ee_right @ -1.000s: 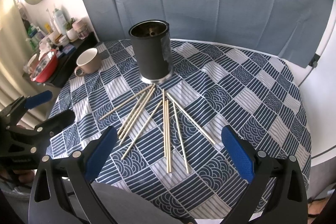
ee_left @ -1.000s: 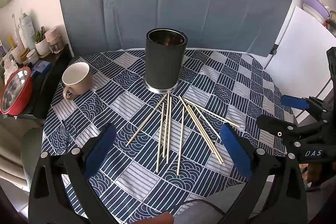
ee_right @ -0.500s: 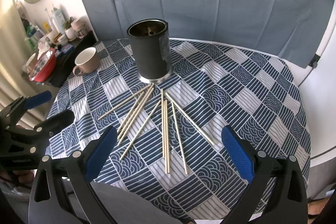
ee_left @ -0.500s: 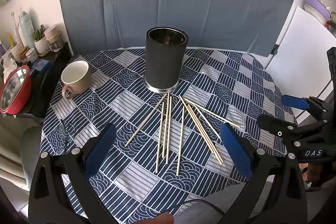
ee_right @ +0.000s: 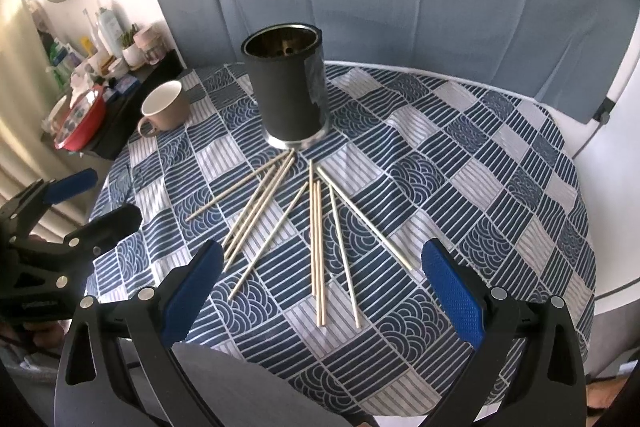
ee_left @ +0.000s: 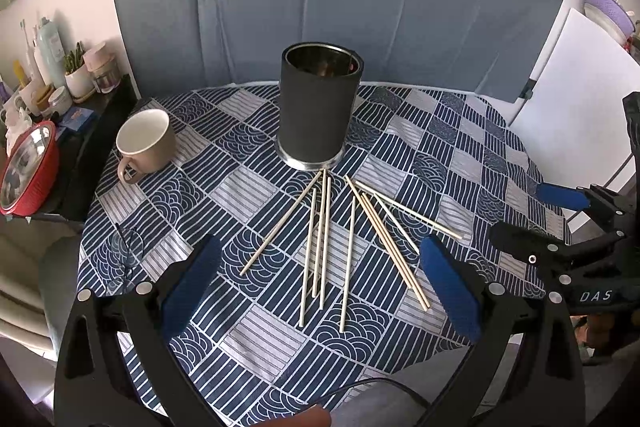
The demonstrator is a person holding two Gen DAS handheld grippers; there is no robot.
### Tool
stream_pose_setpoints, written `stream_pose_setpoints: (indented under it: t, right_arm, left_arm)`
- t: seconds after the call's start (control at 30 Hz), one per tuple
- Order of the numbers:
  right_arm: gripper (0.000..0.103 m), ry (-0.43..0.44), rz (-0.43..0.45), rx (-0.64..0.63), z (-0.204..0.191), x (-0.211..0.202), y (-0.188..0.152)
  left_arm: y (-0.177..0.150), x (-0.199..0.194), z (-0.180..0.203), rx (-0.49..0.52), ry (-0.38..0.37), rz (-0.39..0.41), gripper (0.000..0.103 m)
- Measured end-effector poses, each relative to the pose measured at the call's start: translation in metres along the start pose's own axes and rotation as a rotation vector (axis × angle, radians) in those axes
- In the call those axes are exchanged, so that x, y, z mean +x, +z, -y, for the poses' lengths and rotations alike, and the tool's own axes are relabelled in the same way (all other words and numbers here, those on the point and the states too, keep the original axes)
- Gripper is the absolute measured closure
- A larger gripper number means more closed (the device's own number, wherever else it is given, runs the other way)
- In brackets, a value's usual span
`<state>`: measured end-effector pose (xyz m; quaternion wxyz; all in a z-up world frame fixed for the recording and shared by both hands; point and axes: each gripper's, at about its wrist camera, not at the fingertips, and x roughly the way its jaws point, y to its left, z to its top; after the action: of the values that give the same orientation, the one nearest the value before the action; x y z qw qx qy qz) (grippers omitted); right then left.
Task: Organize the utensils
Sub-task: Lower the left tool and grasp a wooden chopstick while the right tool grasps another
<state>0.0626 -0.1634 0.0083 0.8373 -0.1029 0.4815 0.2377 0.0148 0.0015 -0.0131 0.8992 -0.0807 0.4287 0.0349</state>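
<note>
Clearly, with both the left gripper (ee_left: 320,283) and right gripper (ee_right: 322,281) held with fingers spread and empty, one chopstick (ee_right: 343,257) from the fan just before the dark holder (ee_right: 287,93) is best pinched singly near its end.

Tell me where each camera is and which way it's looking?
Left wrist: sits on the left hand-held gripper, open, facing the black holder across the chopsticks; the right hand-held gripper shows at right.
Right wrist: sits on the right hand-held gripper, open, facing the same holder; the left one shows at left.
Both share holder, chopsticks, mug.
</note>
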Motion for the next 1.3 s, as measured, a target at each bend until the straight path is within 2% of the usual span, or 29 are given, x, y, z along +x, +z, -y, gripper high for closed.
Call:
stream_pose_setpoints:
  t: [0.2,0.37,0.43,0.5,0.57,0.87,0.97,1.03,1.1,1.17,1.3]
  right_arm:
    - [0.008,0.031,-0.044,0.011,0.002,0.013,0.001]
    - [0.008,0.075,-0.124,0.023,0.007,0.035,0.004]
    - [0.008,0.078,-0.135,0.026,0.011,0.042,0.005]
    - [0.008,0.065,-0.140,0.025,0.015,0.049,0.006]
    - [0.008,0.056,-0.148,0.019,0.021,0.060,0.007]
    - [0.008,-0.031,-0.248,-0.089,0.045,0.139,0.019]
    - [0.008,-0.114,-0.303,-0.165,0.052,0.172,0.024]
    - [0.008,-0.104,-0.323,-0.183,0.056,0.185,0.026]
    - [0.008,-0.104,-0.339,-0.190,0.059,0.197,0.028]
    - [0.008,-0.114,-0.354,-0.207,0.061,0.209,0.030]
    - [0.008,-0.079,-0.379,-0.206,0.062,0.225,0.031]
  left_arm:
    - [0.000,0.015,-0.001,0.008,0.004,-0.063,0.006]
    - [-0.002,0.041,-0.008,-0.008,-0.033,-0.172,0.006]
    - [-0.004,0.050,-0.013,-0.006,-0.014,-0.202,0.006]
    - [-0.007,0.059,-0.015,0.024,0.047,-0.210,0.006]
    - [-0.009,0.067,-0.017,0.035,0.068,-0.232,0.006]
    - [-0.007,0.131,-0.053,-0.002,0.015,-0.398,0.006]
    - [-0.003,0.156,-0.062,0.039,0.063,-0.440,0.006]
    - [0.000,0.171,-0.066,0.076,0.090,-0.467,0.006]
    - [0.001,0.179,-0.070,0.072,0.061,-0.487,0.006]
    - [0.002,0.186,-0.070,0.094,0.065,-0.495,0.006]
    - [0.003,0.202,-0.065,0.184,0.078,-0.519,0.006]
